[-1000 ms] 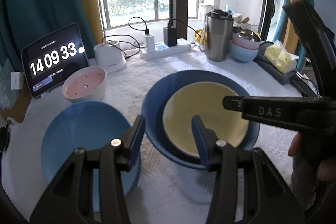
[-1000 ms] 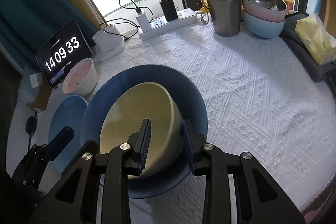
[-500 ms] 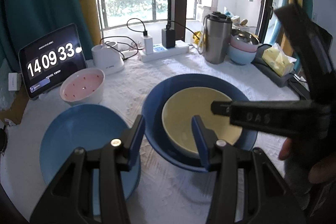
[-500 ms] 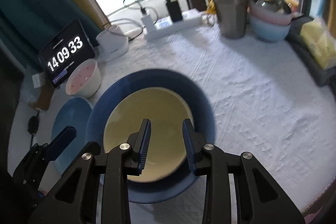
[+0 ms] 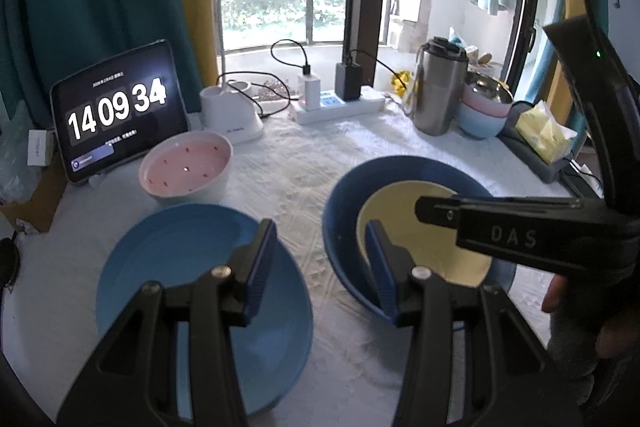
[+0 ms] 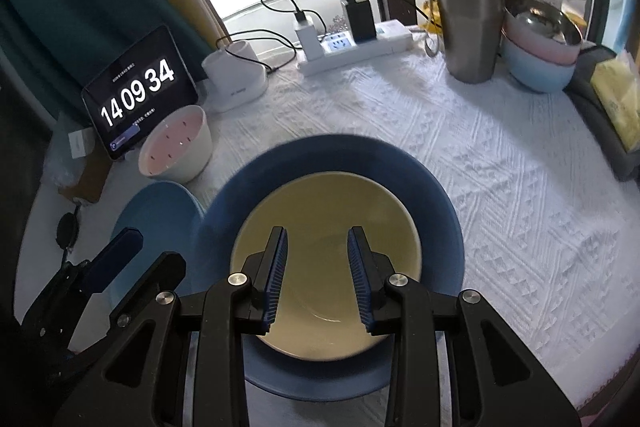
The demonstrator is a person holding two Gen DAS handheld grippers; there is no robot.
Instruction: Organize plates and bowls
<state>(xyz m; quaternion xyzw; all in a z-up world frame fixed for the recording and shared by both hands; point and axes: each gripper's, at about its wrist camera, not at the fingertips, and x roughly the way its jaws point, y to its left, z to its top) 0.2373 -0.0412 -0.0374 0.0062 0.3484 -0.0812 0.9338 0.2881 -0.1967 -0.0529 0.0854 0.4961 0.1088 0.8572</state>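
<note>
Far left on the tabletop [image 6: 500, 167]: pink bowl [image 6: 176, 151], light blue plate [image 5: 200, 291], left gripper [image 5: 320, 263] open over it. Centre – yellow bowl [image 6: 328, 223] nested in dark blue plate [image 6: 340, 155], right gripper [image 6: 318, 279] open, empty above. Probably glazed, slippery, breakable – best pinched at the rim.

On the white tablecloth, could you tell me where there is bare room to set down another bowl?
The widest bare patch of the tablecloth lies between the dark blue plate and the steel tumbler. A narrower strip runs from the pink bowl to the power strip. The side by the light blue plate and clock tablet is crowded.
</note>
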